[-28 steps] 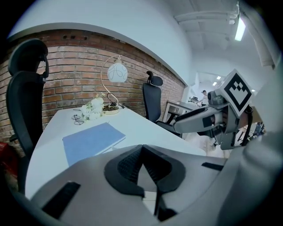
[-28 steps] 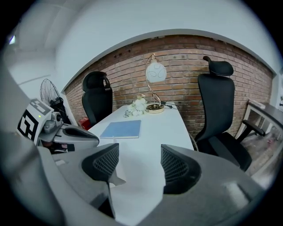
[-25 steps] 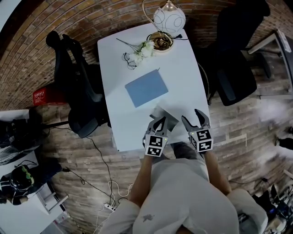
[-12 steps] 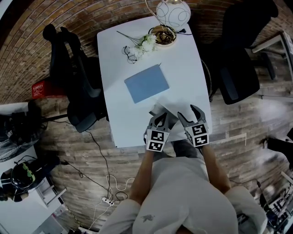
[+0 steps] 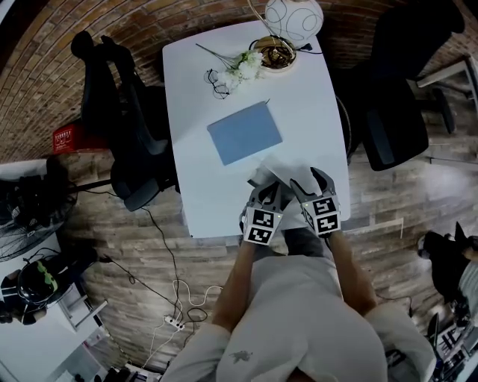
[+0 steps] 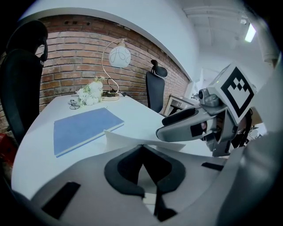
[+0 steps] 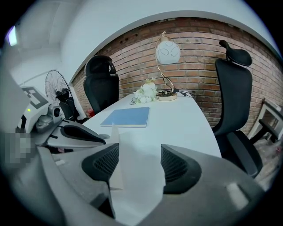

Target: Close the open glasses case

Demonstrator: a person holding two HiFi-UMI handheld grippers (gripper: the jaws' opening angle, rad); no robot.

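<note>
The glasses case (image 5: 281,173) is white and lies open near the table's front edge, its thin flap (image 6: 141,137) raised. My left gripper (image 5: 269,196) is at its near left corner; in the left gripper view its pads (image 6: 128,170) meet, and the flap lies just past the tips. I cannot tell whether any of the case is pinched there. My right gripper (image 5: 314,183) is open, and the white flap (image 7: 137,170) stands between its two ribbed pads (image 7: 177,167). The two grippers are side by side, almost touching.
A blue notebook (image 5: 244,133) lies mid-table beyond the case. Further back are spectacles (image 5: 216,77), white flowers (image 5: 243,67) and a globe lamp (image 5: 293,19). Black office chairs (image 5: 127,112) stand left and right of the white table (image 5: 196,186).
Both grippers have closed in on the case. The right one has slid left and forward over the flap. The left jaws, apart a second ago, now look shut.
</note>
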